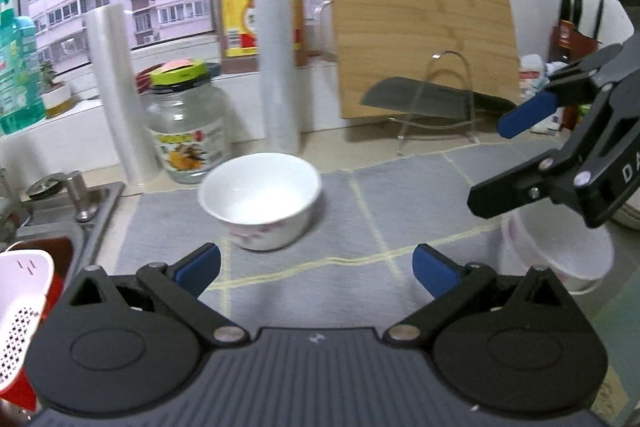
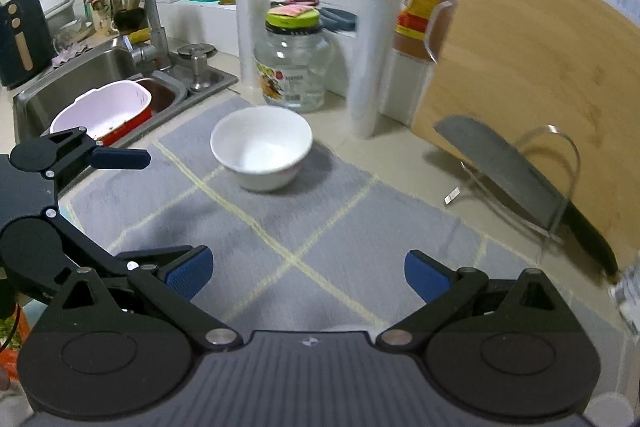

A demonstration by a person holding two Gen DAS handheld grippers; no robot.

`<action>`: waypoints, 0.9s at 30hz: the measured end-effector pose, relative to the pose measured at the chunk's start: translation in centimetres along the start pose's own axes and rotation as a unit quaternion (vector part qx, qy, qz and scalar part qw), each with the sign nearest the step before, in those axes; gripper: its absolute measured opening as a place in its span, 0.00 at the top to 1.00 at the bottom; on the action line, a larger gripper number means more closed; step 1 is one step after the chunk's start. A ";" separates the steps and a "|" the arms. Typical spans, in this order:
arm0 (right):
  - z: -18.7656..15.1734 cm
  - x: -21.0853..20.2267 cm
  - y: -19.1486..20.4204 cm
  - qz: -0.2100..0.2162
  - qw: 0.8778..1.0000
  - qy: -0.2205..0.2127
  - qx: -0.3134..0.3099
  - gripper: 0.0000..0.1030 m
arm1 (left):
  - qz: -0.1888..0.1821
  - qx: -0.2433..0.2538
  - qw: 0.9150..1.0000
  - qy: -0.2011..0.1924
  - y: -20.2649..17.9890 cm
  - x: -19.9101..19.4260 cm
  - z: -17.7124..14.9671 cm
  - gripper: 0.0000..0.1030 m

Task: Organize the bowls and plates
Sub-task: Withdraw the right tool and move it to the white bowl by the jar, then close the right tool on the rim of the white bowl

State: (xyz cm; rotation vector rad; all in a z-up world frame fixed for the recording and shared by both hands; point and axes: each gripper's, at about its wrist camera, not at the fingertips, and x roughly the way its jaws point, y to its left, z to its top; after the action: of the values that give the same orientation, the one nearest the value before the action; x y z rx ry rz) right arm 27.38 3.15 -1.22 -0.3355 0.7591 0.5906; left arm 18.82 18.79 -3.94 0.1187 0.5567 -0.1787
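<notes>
A white bowl (image 1: 260, 199) (image 2: 262, 151) with a faint floral print stands upright and empty on the grey checked mat (image 1: 400, 211) (image 2: 320, 227), in front of the glass jar. My left gripper (image 1: 318, 269) (image 2: 140, 207) is open a short way in front of this bowl, with nothing between its blue pads. A second white bowl (image 1: 560, 255) sits on the mat's right side, partly hidden under my right gripper (image 1: 496, 159) (image 2: 308, 275). That gripper is open and hovers just above it, holding nothing.
Behind the bowl stand a glass jar (image 1: 186, 135) (image 2: 294, 67), two plastic wrap rolls (image 1: 278, 47), an oil bottle (image 1: 236, 7) and a leaning cutting board (image 1: 420, 27) (image 2: 520, 67). A cleaver (image 1: 432, 99) (image 2: 508, 163) rests on a wire rack. The sink (image 2: 80, 83) with a pink basin (image 2: 104, 107) lies left.
</notes>
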 end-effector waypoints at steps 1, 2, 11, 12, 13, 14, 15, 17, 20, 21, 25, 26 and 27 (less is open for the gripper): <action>0.6 0.5 0.3 -0.001 1.000 0.000 -0.002 0.00 | 0.000 -0.001 1.000 0.000 0.5 0.2 0.0 0.01; 1.0 0.9 0.4 0.000 1.000 0.002 -0.002 0.00 | 0.000 -0.003 1.000 0.000 1.1 0.5 0.1 0.01; 5.0 6.3 0.5 0.033 0.999 0.019 0.027 0.00 | -0.008 -0.009 1.000 0.009 4.1 4.4 -0.4 0.01; 5.4 7.1 0.4 0.039 0.998 0.025 0.030 0.00 | -0.009 -0.009 1.000 0.011 4.4 4.8 -0.4 0.01; 5.7 7.7 0.3 0.042 0.998 0.027 0.033 0.00 | -0.011 -0.011 1.000 0.015 4.7 5.4 -0.5 0.01; 6.1 8.2 0.1 0.046 0.998 0.027 0.037 0.00 | -0.011 -0.013 1.000 0.017 5.0 5.8 -0.5 0.01; 6.4 8.7 0.0 0.052 0.997 0.030 0.040 0.00 | -0.013 -0.013 1.000 0.018 5.2 6.1 -0.5 0.01; 7.0 9.9 -0.3 0.062 0.996 0.041 0.049 0.00 | -0.017 -0.007 1.000 0.014 5.3 6.7 -0.4 0.01; 7.6 11.5 -0.5 0.071 0.994 0.055 0.056 0.00 | -0.019 0.001 1.000 0.015 5.4 7.8 -0.3 0.02; 7.8 11.9 -0.5 0.074 0.994 0.056 0.057 0.00 | -0.023 0.000 1.000 0.015 5.5 8.1 -0.2 0.03; 8.6 13.6 -0.4 0.082 0.993 0.064 0.053 0.00 | -0.028 0.004 1.000 0.008 5.6 8.9 0.2 0.05; 8.8 13.9 -0.4 0.085 0.993 0.065 0.053 0.00 | -0.030 0.004 1.000 0.005 5.6 9.0 0.3 0.05; 9.0 14.3 -0.4 0.089 0.992 0.067 0.054 0.00 | -0.031 0.004 1.000 0.002 5.6 9.1 0.4 0.05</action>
State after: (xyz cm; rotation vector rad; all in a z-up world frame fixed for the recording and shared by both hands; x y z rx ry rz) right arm 40.77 12.57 -5.45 -0.2111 0.9540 0.6961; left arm 27.71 22.99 -8.13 0.1094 0.5649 -0.2404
